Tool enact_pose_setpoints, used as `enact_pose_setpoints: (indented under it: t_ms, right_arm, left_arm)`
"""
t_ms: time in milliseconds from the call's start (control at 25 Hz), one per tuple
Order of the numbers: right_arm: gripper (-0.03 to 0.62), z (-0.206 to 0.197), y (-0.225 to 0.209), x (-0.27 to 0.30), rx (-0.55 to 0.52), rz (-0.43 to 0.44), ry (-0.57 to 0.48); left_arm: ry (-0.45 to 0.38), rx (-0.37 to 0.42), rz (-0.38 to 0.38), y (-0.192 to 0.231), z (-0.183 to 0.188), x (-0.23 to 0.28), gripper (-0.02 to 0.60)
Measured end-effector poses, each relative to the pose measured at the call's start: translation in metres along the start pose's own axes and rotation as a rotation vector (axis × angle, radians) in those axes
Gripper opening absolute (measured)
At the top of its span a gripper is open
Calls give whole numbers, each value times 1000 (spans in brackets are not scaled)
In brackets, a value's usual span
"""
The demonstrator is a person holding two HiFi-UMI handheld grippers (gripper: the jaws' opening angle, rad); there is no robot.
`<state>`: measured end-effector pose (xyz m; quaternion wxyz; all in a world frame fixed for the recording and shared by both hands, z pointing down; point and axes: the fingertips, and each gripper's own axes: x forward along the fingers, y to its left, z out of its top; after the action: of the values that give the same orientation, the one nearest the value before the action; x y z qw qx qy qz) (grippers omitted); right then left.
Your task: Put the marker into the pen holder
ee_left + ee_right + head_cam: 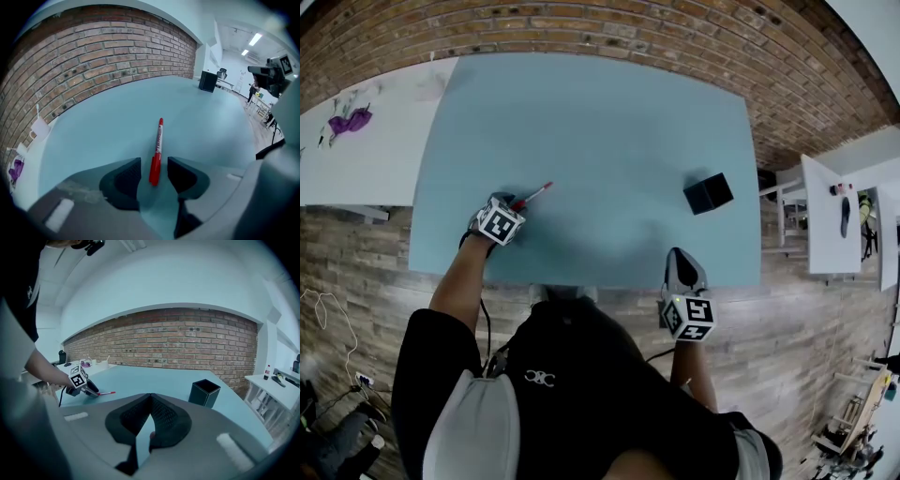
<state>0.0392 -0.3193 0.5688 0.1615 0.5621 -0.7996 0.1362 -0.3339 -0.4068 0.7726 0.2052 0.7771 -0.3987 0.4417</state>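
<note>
Left gripper view has your left gripper [153, 162] with its jaws spread apart. The red marker [158, 143] lies flat on the blue table [108, 136], its near end between the pads and touching neither. In the head view, that marker sits well to the left of the black pen holder [708, 193], which stands upright. Your right gripper [151, 397] is closed on nothing, jaw tips pressed together, hanging nearer you than the pen holder.

One marker [536, 193], one pen holder [708, 193], two grippers [516, 202] [680, 257].
</note>
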Motion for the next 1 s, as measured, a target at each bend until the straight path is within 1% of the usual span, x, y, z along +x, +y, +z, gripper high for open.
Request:
enact_pose_setpoints:
  t_ms: [160, 320, 400, 520, 560, 600, 680, 800, 1000]
  right_arm:
    - [5, 2, 1, 2, -6, 4, 0]
    - [5, 1, 7, 6, -17, 15, 4]
    - [5, 0, 11, 8, -22, 21, 6]
    - [5, 0, 16, 11, -23, 32, 8]
    - [5, 1, 18, 12, -20, 37, 8]
    - [5, 1, 21, 12, -16, 41, 7]
    - [5, 3, 24, 13, -9, 45, 3]
    - [4, 7, 25, 14, 6, 49, -10]
    - [5, 15, 28, 16, 20, 53, -28]
  left_arm:
    - [-4, -23, -36, -5, 0, 1, 170]
    - [-33, -9, -60, -10, 13, -8, 115]
    - [-37, -24, -65, -12, 13, -9, 113]
    - [-32, -31, -54, -14, 11, -7, 102]
    - [-33, -25, -43, -15, 9, -5, 79]
    - [-36, -17, -29, -15, 5, -3, 69]
    - [-53, -12, 5, -15, 1, -1, 69]
    - [-110, -47, 54, -9, 8, -7, 69]
    - [-289, -197, 106, 13, 38, -48, 69]
